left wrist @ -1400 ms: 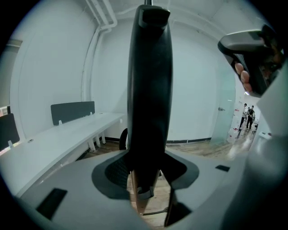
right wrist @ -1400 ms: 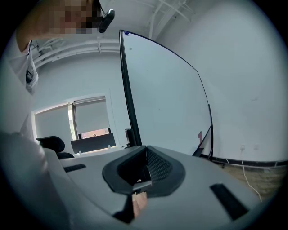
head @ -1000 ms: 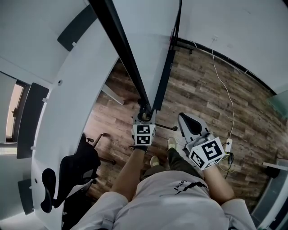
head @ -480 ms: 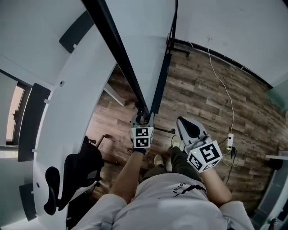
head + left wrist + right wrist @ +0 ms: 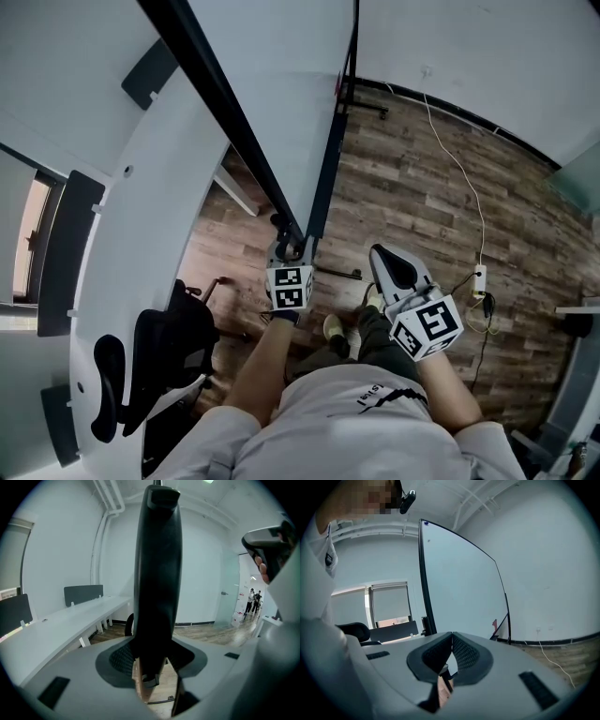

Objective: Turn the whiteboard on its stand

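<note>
Whiteboard swung leftward, left claw clamped on its edge, right claw closed, empty.

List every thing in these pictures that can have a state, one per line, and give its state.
whiteboard: standing upright, black frame edge clamped.
left gripper: shut on the whiteboard's frame.
right gripper: jaws together, empty, apart from the whiteboard.
office chair: unoccupied, beside the long desk.
power strip: lying on the floor, white cord attached.
</note>
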A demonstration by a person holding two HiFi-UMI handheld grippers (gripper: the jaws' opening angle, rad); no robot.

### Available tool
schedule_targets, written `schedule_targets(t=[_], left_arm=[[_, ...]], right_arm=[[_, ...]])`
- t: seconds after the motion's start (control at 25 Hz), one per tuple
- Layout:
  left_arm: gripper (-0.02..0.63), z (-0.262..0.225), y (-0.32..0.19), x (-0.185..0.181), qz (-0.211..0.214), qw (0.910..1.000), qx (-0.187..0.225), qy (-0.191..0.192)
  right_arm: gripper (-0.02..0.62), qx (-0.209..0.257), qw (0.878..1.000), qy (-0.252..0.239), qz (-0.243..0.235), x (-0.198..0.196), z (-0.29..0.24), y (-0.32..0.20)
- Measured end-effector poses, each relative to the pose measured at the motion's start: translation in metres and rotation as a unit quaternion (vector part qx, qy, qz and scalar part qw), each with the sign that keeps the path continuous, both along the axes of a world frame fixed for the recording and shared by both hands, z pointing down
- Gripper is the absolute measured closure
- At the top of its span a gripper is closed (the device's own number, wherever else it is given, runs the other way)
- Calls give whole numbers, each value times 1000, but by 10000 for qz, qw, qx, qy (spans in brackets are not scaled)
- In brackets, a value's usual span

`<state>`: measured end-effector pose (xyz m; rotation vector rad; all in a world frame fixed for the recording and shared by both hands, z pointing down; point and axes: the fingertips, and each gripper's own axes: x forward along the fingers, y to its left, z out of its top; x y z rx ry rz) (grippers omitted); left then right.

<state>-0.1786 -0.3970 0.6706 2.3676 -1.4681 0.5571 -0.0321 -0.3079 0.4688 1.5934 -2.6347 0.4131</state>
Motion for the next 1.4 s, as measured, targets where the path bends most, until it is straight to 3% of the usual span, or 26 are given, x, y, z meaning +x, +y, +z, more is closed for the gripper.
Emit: schedule_targets(t=[0.84,1.4], left_arm=[[407,-4,132,-38,-323,9995,-9,3],[407,-12,192,-53,-480,9981,280,-267]], right_arm=[[581,81,9992,-165,-364,14,-8,137],[581,228,9980,-159,-571,40,-16,248]])
